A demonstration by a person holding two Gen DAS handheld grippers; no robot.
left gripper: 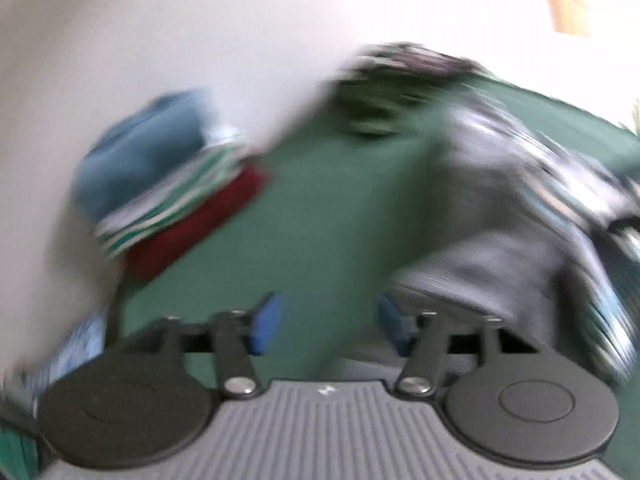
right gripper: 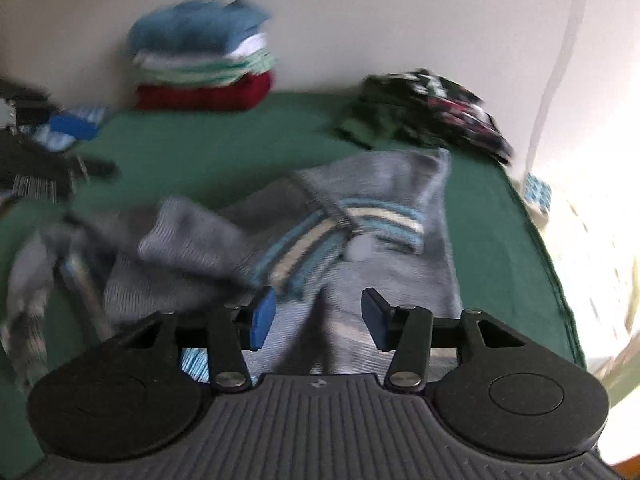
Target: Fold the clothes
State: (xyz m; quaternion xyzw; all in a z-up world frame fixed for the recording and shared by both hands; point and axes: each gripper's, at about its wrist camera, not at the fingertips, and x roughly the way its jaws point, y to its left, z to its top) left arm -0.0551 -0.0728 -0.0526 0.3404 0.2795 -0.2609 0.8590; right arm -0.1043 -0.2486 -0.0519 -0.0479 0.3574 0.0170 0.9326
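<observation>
Green cloth-covered desk (right gripper: 224,152) carries a rumpled grey knit sweater with blue-and-white stripes (right gripper: 328,224); right claw (right gripper: 318,316) and left claw (left gripper: 328,324) both gape, holding nothing.

One folded stack (right gripper: 202,56), two loose garments (right gripper: 320,216).

Right tool (right gripper: 318,318) jaws apart, nothing between the pads, hovering over a crumpled grey sweater (right gripper: 288,240) with blue-and-white stripes on the green desk (right gripper: 224,152). Folded stack (right gripper: 204,56) at the back wall: blue on top, striped in the middle, red at the bottom. Dark crumpled pile (right gripper: 424,112) back right. Left tool (right gripper: 60,132) at left edge, blurred.
</observation>
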